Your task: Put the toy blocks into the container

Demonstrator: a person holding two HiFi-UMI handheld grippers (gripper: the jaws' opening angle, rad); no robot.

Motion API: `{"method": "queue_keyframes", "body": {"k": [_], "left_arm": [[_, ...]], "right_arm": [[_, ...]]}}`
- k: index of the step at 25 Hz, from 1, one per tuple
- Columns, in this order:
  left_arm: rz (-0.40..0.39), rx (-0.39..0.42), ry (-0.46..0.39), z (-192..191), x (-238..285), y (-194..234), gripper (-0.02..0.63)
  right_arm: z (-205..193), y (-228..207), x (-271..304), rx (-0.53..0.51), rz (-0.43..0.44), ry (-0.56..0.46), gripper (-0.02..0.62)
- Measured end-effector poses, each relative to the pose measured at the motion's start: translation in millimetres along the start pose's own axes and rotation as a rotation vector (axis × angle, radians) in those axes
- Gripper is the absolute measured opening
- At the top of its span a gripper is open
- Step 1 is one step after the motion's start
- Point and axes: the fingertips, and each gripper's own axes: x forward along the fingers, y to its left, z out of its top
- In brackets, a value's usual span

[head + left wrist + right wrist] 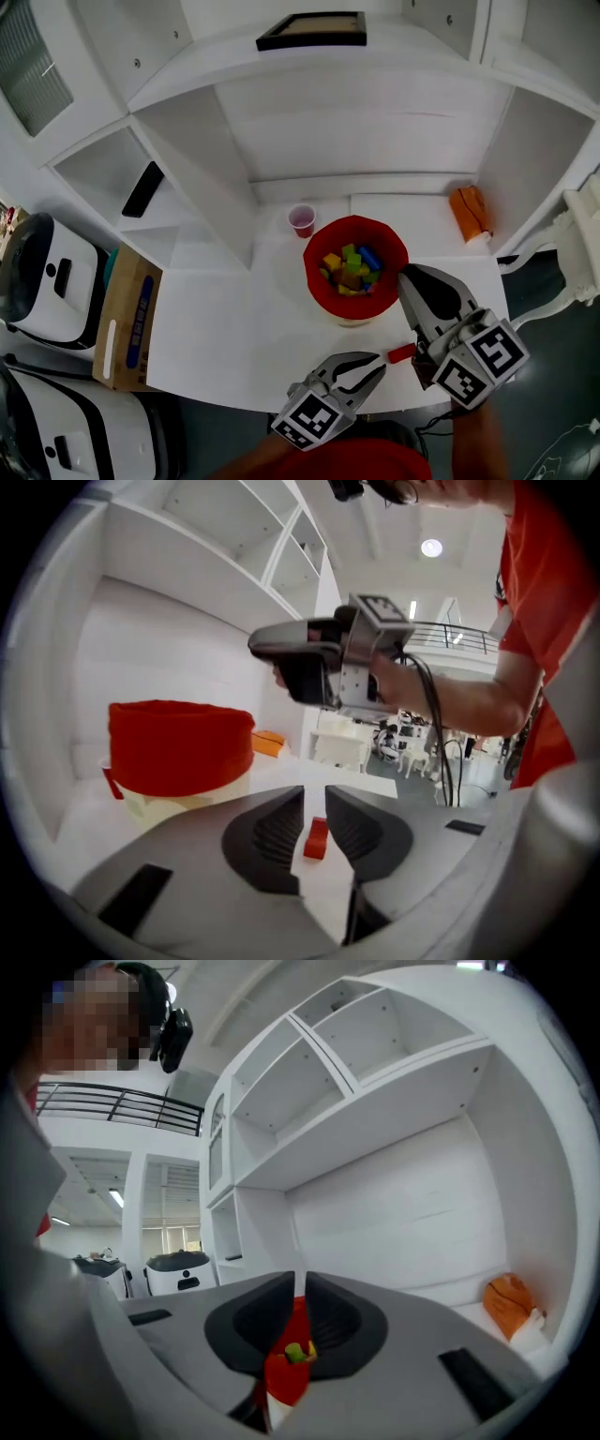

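Observation:
A red container (356, 246) stands mid-table with several coloured toy blocks (352, 269) inside. One small red block (401, 353) lies on the white table (234, 328) near the front edge. My left gripper (378, 366) is low, just left of that block. In the left gripper view the jaws (314, 794) stand apart and open, with the red block (317, 837) on the table in line with the gap, untouched. My right gripper (405, 274) hovers at the container's right rim. In the right gripper view its jaws (301, 1279) are shut to a thin slit, empty, with the container (286, 1363) beyond.
A small pink cup (302, 220) stands behind the container on the left. An orange object (470, 214) lies at the back right. White shelving surrounds the table, with a black frame (314, 30) on top. A cardboard bag (127, 319) and white machines (42, 281) stand to the left.

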Motion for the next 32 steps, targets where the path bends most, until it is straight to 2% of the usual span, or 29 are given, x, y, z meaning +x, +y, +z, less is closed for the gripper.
{"method": "queue_keyframes", "body": {"k": [4,9,13,16,18,19,22,24,29,32], "left_arm": [[-0.088,0.080,0.184,-37.1,44.1,-15.8,0.197],[-0.115,0.131,0.362,-76.3,81.1,-15.9,0.215],[-0.107,0.153,0.452,-99.0,94.6,-8.6,0.215],[-0.122,0.149,0.457,-101.9,101.0,-10.0,0.215],[-0.126,0.145,0.448,-100.1,104.2,-11.8,0.201],[-0.126,0.144,0.443,-99.5,105.1,-12.2,0.173],[-0.122,0.127,0.418,-95.2,103.7,-12.8,0.173],[-0.117,0.102,0.365,-81.1,96.9,-14.5,0.173],[-0.084,0.006,0.069,14.4,49.1,-20.2,0.172],[0.005,-0.067,-0.110,81.2,9.9,-4.3,0.172]], "right_arm": [[3.9,-7.0,-41.0,-0.013,-0.056,-0.040,0.000],[-3.2,-19.2,-81.9,0.005,-0.109,-0.048,0.000],[-10.9,-26.5,-103.3,0.016,-0.135,-0.040,0.000],[-17.5,-32.4,-112.7,0.027,-0.150,-0.028,0.000],[-21.8,-35.3,-116.0,0.036,-0.154,-0.019,0.000],[-23.7,-36.1,-116.9,0.039,-0.154,-0.015,0.000],[-27.4,-37.2,-117.6,0.047,-0.150,-0.010,0.000],[-27.6,-37.5,-117.4,0.051,-0.145,-0.013,0.000],[-20.6,-43.2,-117.9,0.049,-0.147,-0.037,0.000],[-17.5,-47.3,-116.9,0.060,-0.147,-0.049,0.000]]}}
